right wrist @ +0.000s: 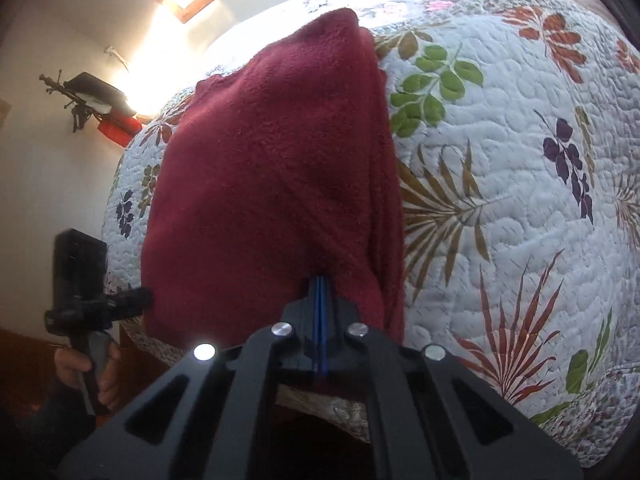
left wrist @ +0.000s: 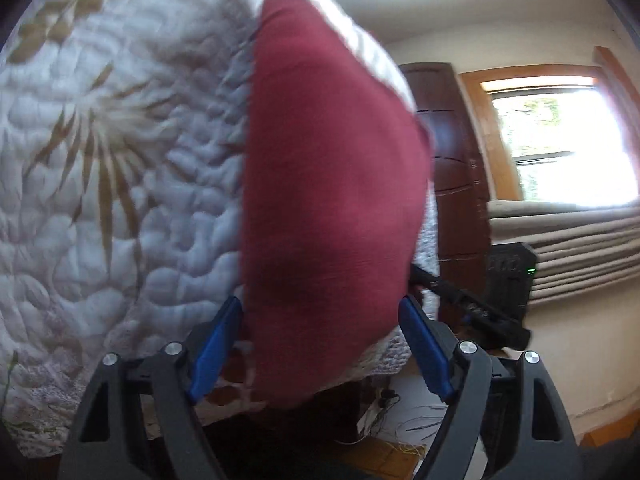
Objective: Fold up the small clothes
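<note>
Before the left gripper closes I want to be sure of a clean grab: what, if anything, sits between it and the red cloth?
Nothing visible does. The left gripper is open with the near edge of the red cloth already between its blue pads, on the quilt. The right gripper is shut on the cloth's other side.

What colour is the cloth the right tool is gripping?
Dark red, a fleecy cloth; clearest in the right wrist view.

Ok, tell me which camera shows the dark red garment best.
The right wrist view. There the dark red garment is sharp, its fleecy texture and folded right edge clear on the quilt, with the right claw shut on its near edge. The left wrist view shows it blurred, between the open left claw fingers.
</note>
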Motion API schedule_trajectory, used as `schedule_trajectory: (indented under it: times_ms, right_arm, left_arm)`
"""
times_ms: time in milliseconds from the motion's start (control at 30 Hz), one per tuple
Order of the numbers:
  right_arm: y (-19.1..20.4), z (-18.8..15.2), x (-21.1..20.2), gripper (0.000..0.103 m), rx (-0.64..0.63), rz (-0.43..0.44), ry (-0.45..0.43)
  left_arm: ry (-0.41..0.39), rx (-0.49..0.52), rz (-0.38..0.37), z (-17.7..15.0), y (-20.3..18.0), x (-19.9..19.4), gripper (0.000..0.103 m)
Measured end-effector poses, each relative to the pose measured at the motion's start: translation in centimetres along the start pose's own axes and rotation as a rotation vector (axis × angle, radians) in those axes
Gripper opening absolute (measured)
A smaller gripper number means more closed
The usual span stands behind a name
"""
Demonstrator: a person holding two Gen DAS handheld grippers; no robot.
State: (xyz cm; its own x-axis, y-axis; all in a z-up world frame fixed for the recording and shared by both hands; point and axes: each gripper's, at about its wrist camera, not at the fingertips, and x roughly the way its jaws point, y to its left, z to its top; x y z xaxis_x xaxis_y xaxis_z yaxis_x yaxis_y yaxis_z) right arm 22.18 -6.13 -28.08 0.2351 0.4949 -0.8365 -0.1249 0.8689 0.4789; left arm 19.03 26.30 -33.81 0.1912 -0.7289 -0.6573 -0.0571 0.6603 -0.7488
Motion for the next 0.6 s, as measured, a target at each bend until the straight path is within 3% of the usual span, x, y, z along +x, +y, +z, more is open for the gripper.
schedule_trajectory:
  times_ms: [167,267,367,433,500,600]
  right_arm:
    - [-0.3,-0.9,-2.1,0.000,-0.035,0.026,0.000]
    - [-1.0,-2.5,-3.4,0.004,-0.013,0.026,-0.014]
    - [-0.2,-4.5,-6.1,0.037,-0.029,0.006,-0.049]
    - [1.5,-6.0,-8.8,0.079,-0.066,-0.075,-0.092]
    - [4.6,-7.7,-12.1,0.091,-0.147,-0.188,-0.157]
    - [10.4,-10.0,-18.0,0.098,-0.265,-0.326,-0.267]
  left_arm:
    - [-0.099,0.010,-0.007,-2.9,-1.4,-2.7,0.081]
    - [-0.128,0.021,0.092,-5.1,-2.2,-4.2,0.082]
    - [-0.182,-0.006,0.155,-7.5,-3.7,-6.7,0.086]
    - [-0.257,0.031,0.238,-9.5,-6.9,-9.1,0.096]
    - [-0.344,0.122,0.365,-11.9,-11.3,-11.5,0.099]
    - [-0.474,0.237,0.462,-15.0,-17.8,-15.9,0.099]
